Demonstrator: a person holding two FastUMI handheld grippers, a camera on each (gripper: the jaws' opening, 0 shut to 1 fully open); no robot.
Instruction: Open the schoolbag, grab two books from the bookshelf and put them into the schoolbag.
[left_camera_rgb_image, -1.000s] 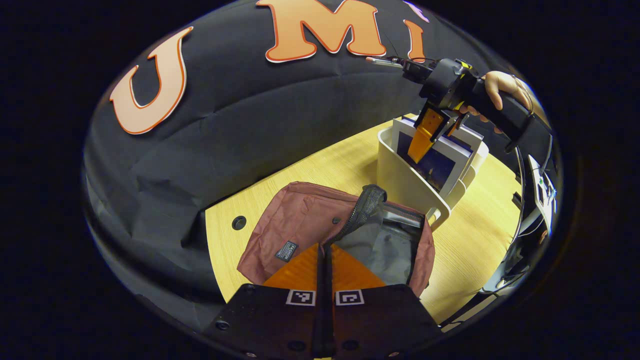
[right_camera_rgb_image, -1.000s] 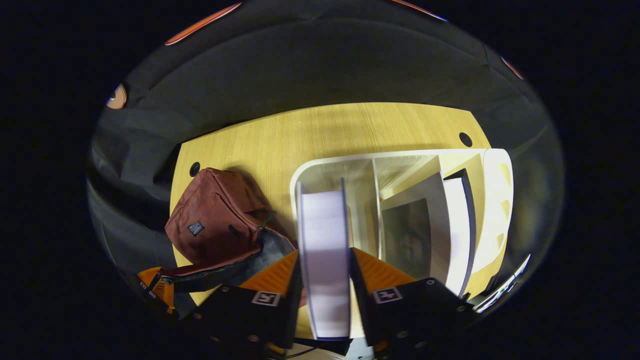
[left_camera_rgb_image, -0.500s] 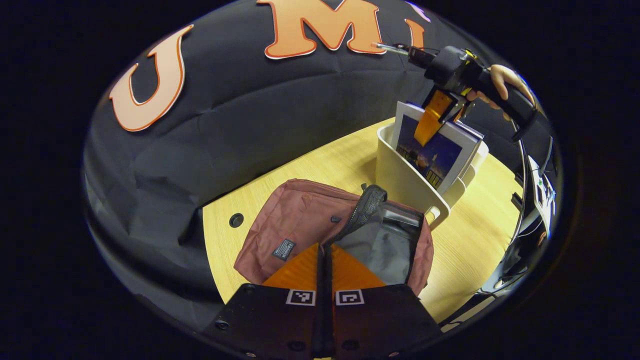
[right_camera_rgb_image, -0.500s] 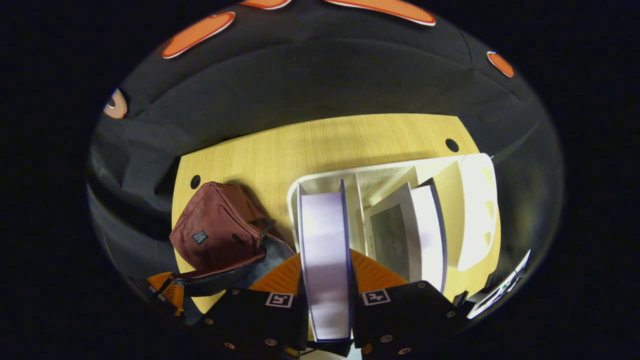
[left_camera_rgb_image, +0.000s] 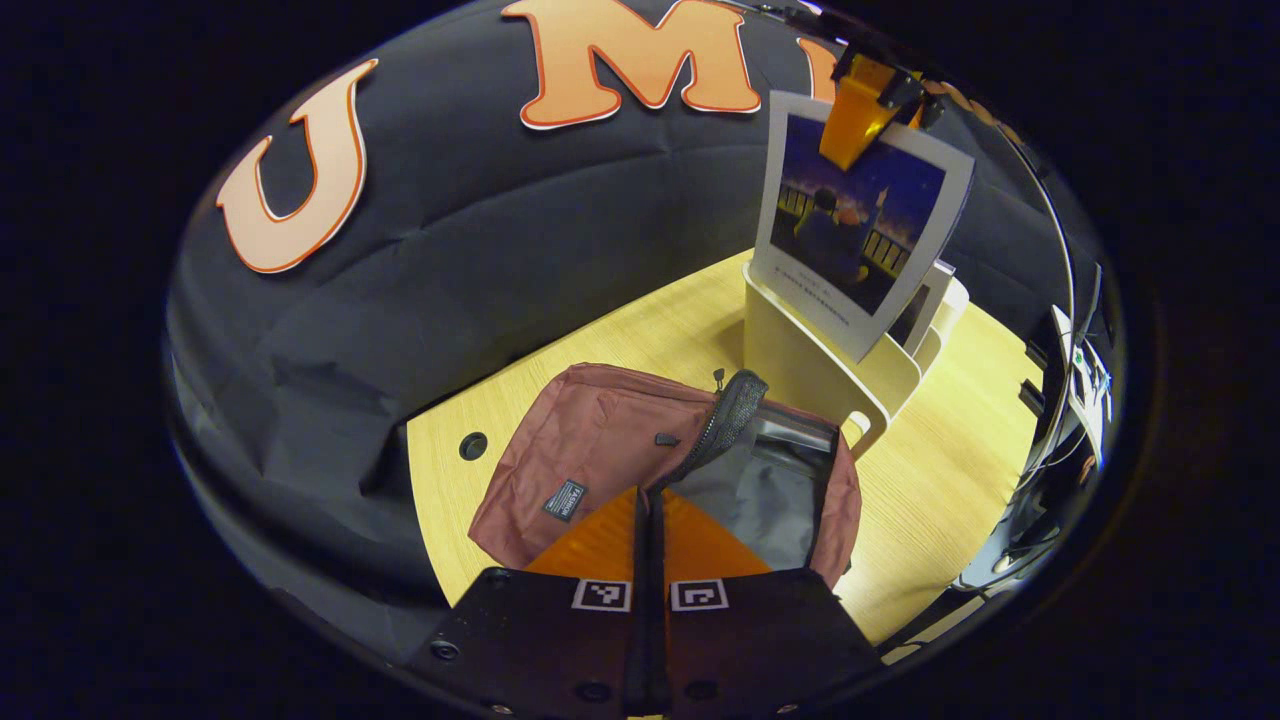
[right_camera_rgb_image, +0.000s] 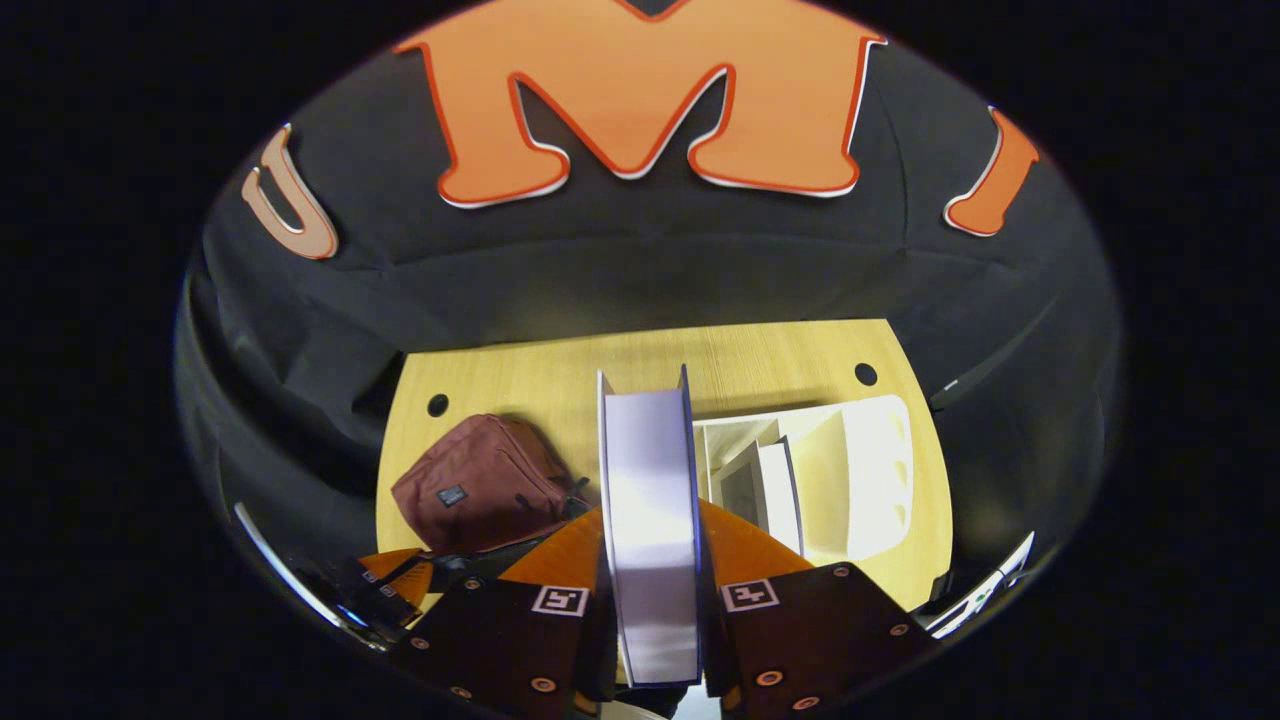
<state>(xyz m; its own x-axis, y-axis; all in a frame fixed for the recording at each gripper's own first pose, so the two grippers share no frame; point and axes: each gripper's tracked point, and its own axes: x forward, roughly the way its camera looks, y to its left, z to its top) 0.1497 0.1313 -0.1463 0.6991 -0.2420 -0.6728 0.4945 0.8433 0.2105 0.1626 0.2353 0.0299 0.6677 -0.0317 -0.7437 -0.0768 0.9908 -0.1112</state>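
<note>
right tongs (right_camera_rgb_image: 650, 600) hold a book (right_camera_rgb_image: 648, 520) clamped between both fingers, page edges facing the camera; in the left gripper view the same book (left_camera_rgb_image: 855, 220) hangs by its top edge, clear above the bookshelf (left_camera_rgb_image: 815, 365), its lower corner just over the rack's rim. left tongs (left_camera_rgb_image: 648, 545) are pressed narrow on the near lip of the schoolbag (left_camera_rgb_image: 600, 450), apparently pinching the fabric, though the contact itself is hidden behind the fingers. the schoolbag lies on the surface (left_camera_rgb_image: 940, 470), left of and just beside the bookshelf, zip undone and grey lining exposed. a second book (right_camera_rgb_image: 775, 490) stands in the rack. judged stage: first book lifted, transfer to the bag pending. hazards: the book is gripped at one edge only, so a fast swing could make it pivot or slip from the fingers; its low corner may catch the rack rim and tip the bookshelf if moved sideways too low; the bag mouth may sag shut if the left tongs release, causing the book to land on the flap instead of inside.
</note>
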